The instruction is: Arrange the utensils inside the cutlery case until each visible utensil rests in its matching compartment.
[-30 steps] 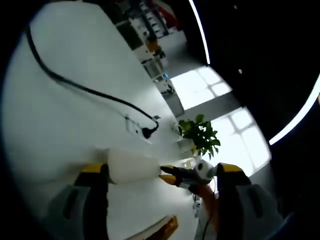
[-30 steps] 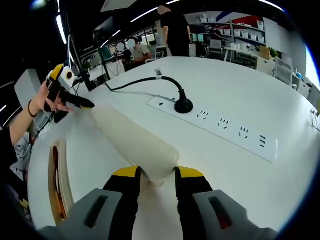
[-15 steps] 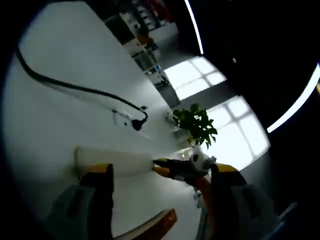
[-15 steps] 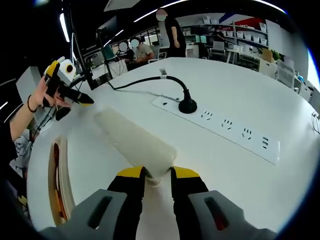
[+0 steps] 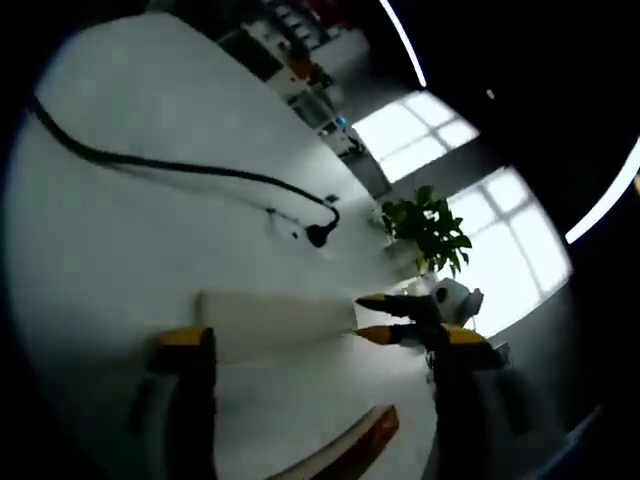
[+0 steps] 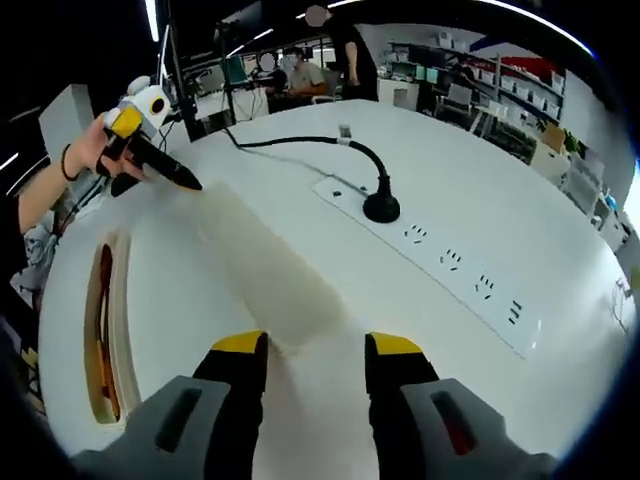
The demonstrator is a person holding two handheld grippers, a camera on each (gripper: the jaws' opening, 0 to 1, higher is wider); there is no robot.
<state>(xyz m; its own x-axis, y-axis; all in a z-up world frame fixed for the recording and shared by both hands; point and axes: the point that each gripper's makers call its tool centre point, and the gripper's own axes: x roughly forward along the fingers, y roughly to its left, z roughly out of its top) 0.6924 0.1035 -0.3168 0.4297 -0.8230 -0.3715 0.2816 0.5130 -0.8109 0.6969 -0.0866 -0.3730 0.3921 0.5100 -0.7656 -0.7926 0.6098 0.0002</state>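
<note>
In the left gripper view, the left gripper point(image 5: 320, 350) has its jaws spread wide, and nothing is between them. A long white cutlery case point(image 5: 275, 320) lies on the white table point(image 5: 110, 240), just past the jaws. The right gripper point(image 5: 405, 318) comes in from the right, close to the case's end. A wooden tray point(image 5: 350, 452) sits near the table's edge. In the right gripper view, the right gripper point(image 6: 305, 375) is spread too, with the cutlery case point(image 6: 265, 265) just ahead of it. This view also shows a power strip point(image 6: 440, 262), a black cable point(image 6: 300, 143), and a hand point(image 6: 92, 155) holding the left gripper point(image 6: 150, 165). The case could slide off if pushed, because nothing holds it.
</note>
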